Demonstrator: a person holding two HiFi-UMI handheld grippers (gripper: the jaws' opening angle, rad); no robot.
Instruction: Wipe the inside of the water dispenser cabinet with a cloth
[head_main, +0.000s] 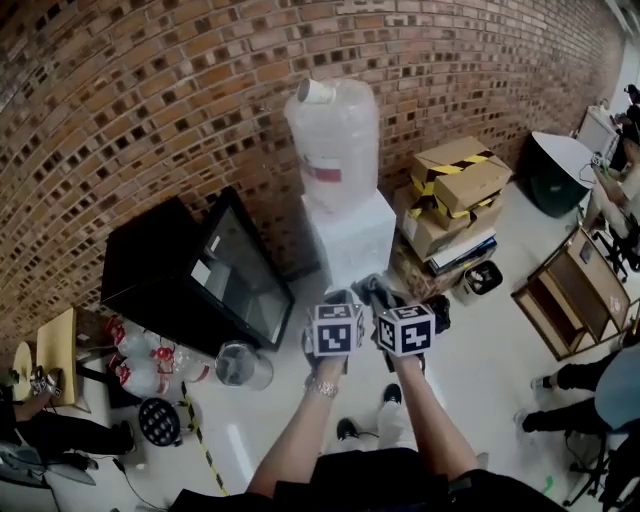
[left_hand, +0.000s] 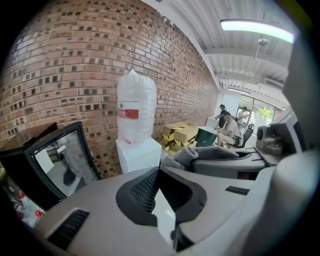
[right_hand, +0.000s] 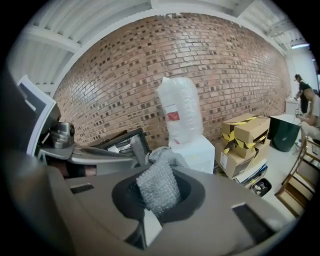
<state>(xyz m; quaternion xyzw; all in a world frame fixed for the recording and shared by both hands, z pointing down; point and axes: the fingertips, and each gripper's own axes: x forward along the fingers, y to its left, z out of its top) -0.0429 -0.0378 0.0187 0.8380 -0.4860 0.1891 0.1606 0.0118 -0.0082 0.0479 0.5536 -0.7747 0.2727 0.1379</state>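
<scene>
The left gripper (left_hand: 159, 173) is pinched together on nothing. The right gripper (right_hand: 159, 200) is clenched on a grey knitted cloth (right_hand: 162, 167). The cloth looks light, soft and floppy, so it is probably best held bunched near its middle. The white box-shaped water dispenser (head_main: 350, 238) stands ahead, well apart from both grippers.

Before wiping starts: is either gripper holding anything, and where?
Right gripper clamps the grey cloth near one end; the rest bunches beyond the jaws. Left gripper holds nothing.

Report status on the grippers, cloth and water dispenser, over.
Left gripper shut, empty. Right gripper shut on grey cloth. Water dispenser ahead against brick wall, untouched. Cardboard boxes beside it, not in the path.
</scene>
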